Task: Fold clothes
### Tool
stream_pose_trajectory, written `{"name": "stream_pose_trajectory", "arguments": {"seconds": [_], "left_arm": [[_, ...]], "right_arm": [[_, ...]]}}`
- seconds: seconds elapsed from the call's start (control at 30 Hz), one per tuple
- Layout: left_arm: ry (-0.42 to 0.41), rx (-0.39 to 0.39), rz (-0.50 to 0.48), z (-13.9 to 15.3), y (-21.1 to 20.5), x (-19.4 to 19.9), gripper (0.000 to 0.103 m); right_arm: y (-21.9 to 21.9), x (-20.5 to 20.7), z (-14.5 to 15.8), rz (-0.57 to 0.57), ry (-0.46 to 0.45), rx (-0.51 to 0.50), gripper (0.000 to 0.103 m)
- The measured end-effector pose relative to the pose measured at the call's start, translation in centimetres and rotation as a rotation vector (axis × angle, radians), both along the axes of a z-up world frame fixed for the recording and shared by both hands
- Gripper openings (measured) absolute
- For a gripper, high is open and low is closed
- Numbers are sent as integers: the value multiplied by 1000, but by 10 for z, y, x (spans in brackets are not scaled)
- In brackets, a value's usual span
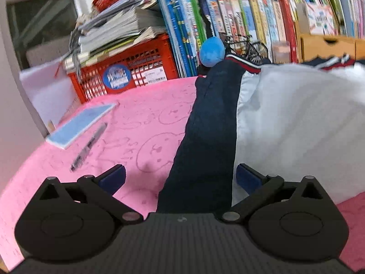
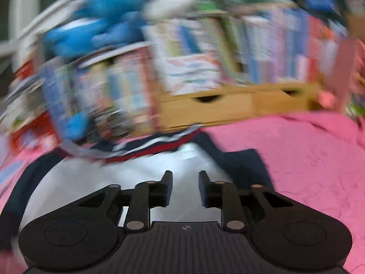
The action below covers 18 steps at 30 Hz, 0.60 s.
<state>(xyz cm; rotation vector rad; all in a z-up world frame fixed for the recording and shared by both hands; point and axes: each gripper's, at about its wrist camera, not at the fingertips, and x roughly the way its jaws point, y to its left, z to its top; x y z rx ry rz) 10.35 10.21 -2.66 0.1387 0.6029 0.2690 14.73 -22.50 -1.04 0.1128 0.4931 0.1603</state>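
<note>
The white-and-navy jacket [image 1: 285,123] lies spread on the pink-covered surface [image 1: 141,118], its navy sleeve [image 1: 205,137] laid straight, likely ready to fold inward. Over the jacket, the left gripper [image 1: 180,178] has fingers wide apart and empty; the right gripper [image 2: 185,182] shows a narrow gap, holding nothing.

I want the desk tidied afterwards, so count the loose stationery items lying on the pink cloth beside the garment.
2. A blue notebook lies near the cloth's left edge; a pen lies just beside it, nearer the camera. More could be hidden under the garment.
</note>
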Motion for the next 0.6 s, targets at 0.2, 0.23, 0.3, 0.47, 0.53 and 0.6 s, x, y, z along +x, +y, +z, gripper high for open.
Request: {"name": "stream_pose_trajectory", "arguments": {"seconds": [0.2,0.23,0.3,0.47,0.53,0.6], "left_arm": [[-82,-64,-237,48,-47,-7,103],[-76,-50,-279,50,-58,-2,103],[-59,15,-317,45,-81,15,103],[5,157,-254,14,-101,65,103],[37,159,-199,1,-88,78,103],[40,130,-180,-7,-75,80,103]], "right_arm": [[33,-9,-20,123,104,-56,36],[36,-5,-25,121,118,-57,39],[40,0,-34,116,143,-59,42],[39,-7,-40,117,132,-55,46],[38,-9,-39,127,132,-41,50],[40,-13,-34,126,120,-56,56]]}}
